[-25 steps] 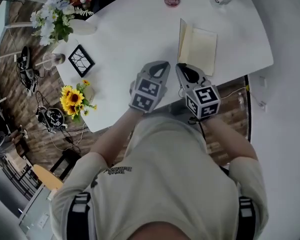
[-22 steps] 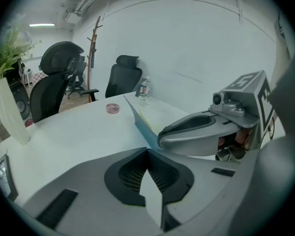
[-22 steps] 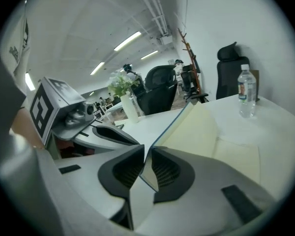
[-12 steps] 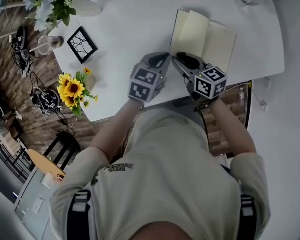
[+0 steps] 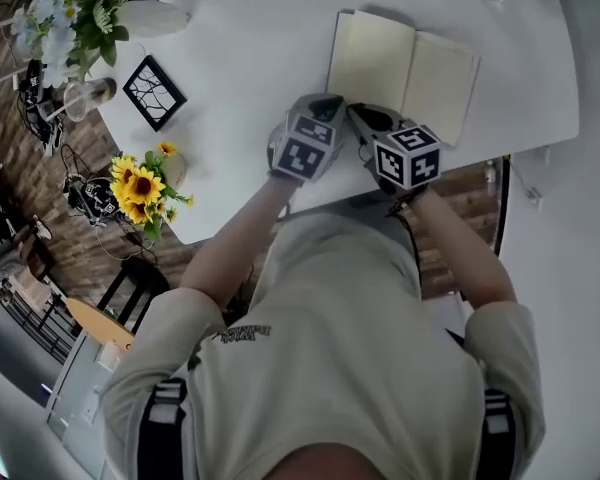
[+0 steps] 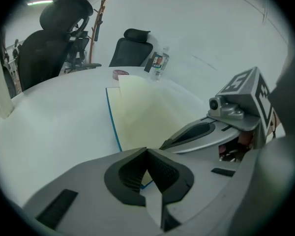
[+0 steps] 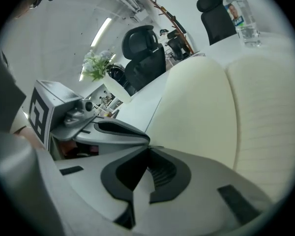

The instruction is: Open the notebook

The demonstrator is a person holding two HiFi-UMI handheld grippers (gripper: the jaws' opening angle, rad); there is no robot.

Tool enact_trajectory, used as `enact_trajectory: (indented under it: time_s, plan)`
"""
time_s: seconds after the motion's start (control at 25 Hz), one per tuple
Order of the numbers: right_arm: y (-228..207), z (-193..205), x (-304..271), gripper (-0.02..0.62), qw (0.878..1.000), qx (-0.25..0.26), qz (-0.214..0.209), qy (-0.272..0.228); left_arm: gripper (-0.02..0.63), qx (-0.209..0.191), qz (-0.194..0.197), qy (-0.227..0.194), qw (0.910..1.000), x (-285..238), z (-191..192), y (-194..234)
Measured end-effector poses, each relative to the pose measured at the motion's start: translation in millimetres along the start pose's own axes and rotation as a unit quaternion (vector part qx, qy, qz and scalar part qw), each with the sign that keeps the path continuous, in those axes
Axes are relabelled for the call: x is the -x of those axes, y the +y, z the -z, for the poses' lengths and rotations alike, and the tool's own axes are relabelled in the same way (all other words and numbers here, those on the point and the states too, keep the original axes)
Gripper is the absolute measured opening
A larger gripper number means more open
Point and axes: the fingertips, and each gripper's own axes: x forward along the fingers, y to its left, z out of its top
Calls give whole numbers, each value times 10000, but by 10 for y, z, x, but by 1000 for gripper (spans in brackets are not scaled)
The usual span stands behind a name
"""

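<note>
Cream-paged notebook with a thin blue cover edge lies open and spread on the round white table, upper centre-right of the head view. The opening itself looks done. The pages bow up slightly at the spine in the right gripper view.

Left gripper and right gripper sit side by side just below the notebook's lower left corner. Both have their jaws together with nothing between them.

Step in hand, as I judge it, is to settle the spread and back off.
- Keep both jaws closed.
- If a page springs up, press it near the spine with the flat of a tip, never at the page edge.
- Lift straight up before pulling back, so a tip can't drag the near corner or flip the left page shut.
</note>
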Motion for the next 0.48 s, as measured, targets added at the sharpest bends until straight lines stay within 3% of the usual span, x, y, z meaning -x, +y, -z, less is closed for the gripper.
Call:
enact_trajectory:
  time_s: [0.2,0.32,0.48]
  plan:
    - [-31,6,22,3,9991,-406,-21,114,12,1,-18,140,9999,-108,37,-3]
    - [-27,-73,215,5,9982,-597,-14,-70,12,-11,-72,143,9999,-105,47,5]
    - [-327,-183,865,67,9956,-469,627,-519,12,-17,-144,192,9997,-59,44,14]
